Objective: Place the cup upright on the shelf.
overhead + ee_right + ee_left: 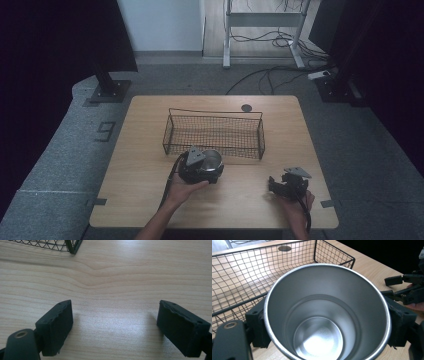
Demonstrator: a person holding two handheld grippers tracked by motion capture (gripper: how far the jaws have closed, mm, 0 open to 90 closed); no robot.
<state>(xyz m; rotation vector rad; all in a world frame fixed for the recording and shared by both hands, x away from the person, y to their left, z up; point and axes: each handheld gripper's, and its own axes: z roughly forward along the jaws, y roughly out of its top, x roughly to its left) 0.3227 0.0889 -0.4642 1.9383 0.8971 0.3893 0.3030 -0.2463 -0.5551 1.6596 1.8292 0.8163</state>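
txt: "9" | on: grey floor mat (left of table) | no other txt

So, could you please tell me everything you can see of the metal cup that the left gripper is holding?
The metal cup is a plain, round, silvery tumbler that looks like brushed steel, with a thin rolled rim and a stepped inner wall narrowing to a flat, shiny bottom. It is empty and stands mouth-up. The left gripper clamps it from two sides, jaws pressed on its outer wall. It sits just in front of the wire basket, outside it, near the table's middle.
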